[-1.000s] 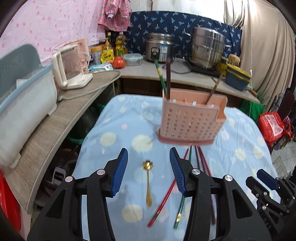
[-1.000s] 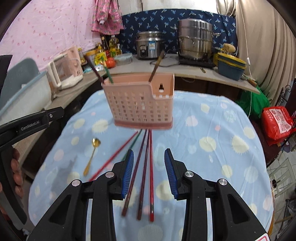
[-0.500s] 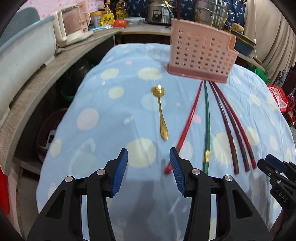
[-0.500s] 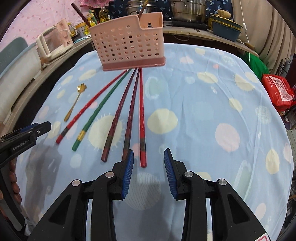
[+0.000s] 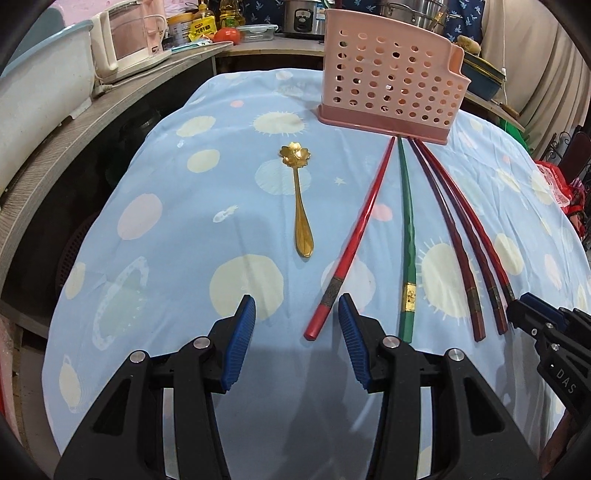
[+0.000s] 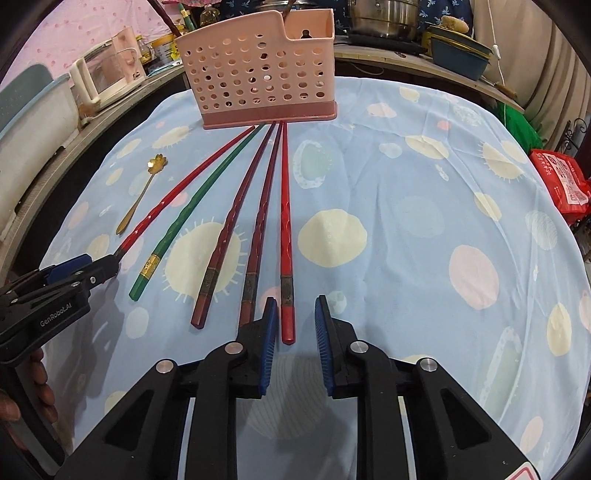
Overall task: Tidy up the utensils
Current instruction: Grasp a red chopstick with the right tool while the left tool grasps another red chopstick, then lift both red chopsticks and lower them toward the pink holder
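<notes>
A pink perforated utensil holder stands at the far side of the table and holds a few utensils. Several chopsticks fan out toward me in front of it: a red one, a green one, two dark red ones and a bright red one. A gold spoon lies to their left. My left gripper is open, its tips either side of the red chopstick's near end. My right gripper is open around the bright red chopstick's near end.
The table wears a blue cloth with pale spots. A counter behind holds a white appliance, bottles, a rice cooker and steel pots. A red bag lies at the right. A pale tub sits at the left.
Both grippers have tilted down and dropped toward the table, closing in on the near ends of the chopsticks. Both stay open.
</notes>
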{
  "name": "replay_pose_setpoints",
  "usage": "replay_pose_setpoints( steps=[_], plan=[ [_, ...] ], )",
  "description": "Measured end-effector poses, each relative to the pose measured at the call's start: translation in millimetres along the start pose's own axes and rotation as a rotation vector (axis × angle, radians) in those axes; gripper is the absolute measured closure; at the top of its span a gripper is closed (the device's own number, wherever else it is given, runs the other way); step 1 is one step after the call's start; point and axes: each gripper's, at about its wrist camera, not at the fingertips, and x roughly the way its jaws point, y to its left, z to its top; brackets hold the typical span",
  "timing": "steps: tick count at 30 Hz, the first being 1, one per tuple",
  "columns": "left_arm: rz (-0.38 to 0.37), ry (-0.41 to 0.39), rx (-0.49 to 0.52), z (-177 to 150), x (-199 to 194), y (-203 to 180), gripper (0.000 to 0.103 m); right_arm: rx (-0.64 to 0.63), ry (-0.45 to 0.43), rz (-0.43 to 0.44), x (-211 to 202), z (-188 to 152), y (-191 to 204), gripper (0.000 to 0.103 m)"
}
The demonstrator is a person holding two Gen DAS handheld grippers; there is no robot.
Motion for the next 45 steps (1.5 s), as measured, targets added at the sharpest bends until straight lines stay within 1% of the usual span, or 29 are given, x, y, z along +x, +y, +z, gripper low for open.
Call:
replay_pose_setpoints(
  steps=[4, 5, 8, 10, 11, 12, 14, 18, 24, 32, 39, 45],
  plan=[
    [0.002, -0.015, 0.009, 1.2, 3.2, -0.3, 0.059, -0.005, -0.010, -0.002, 3.1, 2.4, 1.2, 0.087],
    [0.003, -0.019, 0.016, 1.4, 3.5, -1.3, 0.059, -0.007, -0.012, -0.003, 3.7, 2.9, 1.4, 0.089],
    [-0.006, -0.027, 0.029, 2.1, 4.0, -4.3, 0.068, -0.011, -0.017, -0.004, 5.4, 4.3, 2.6, 0.092],
    [-0.012, -0.029, 0.043, 2.4, 4.1, -6.9, 0.077, -0.017, -0.020, -0.006, 6.0, 4.4, 4.1, 0.094],
    [-0.015, -0.028, 0.049, 2.5, 4.1, -8.3, 0.080, -0.020, -0.019, -0.003, 6.0, 4.2, 4.7, 0.096],
    [-0.019, -0.028, 0.052, 2.3, 3.7, -9.0, 0.087, -0.023, -0.020, -0.006, 5.8, 4.2, 5.0, 0.096],
    [-0.031, -0.021, 0.052, 2.3, 2.5, -9.7, 0.089, -0.028, -0.021, -0.008, 5.5, 4.0, 5.8, 0.096],
    [-0.044, -0.005, 0.048, 1.5, -1.8, -10.7, 0.096, -0.017, -0.019, 0.001, 2.7, 3.0, 4.6, 0.096],
    [-0.047, -0.018, 0.037, 2.1, -19.3, -11.0, 0.096, -0.013, -0.048, 0.015, -14.1, 1.5, 5.8, 0.096],
    [-0.049, -0.058, 0.017, 12.9, -56.0, -9.0, 0.096, 0.004, -0.125, 0.042, -52.0, 9.8, 4.8, 0.096],
    [-0.051, -0.106, -0.001, 29.8, -90.5, -5.6, 0.096, 0.031, -0.206, 0.080, -91.7, 27.7, 0.0, 0.096],
    [-0.060, -0.152, 0.002, 52.5, -117.6, -9.3, 0.096, 0.040, -0.276, 0.088, -121.8, 50.1, -3.2, 0.096]
  ],
)
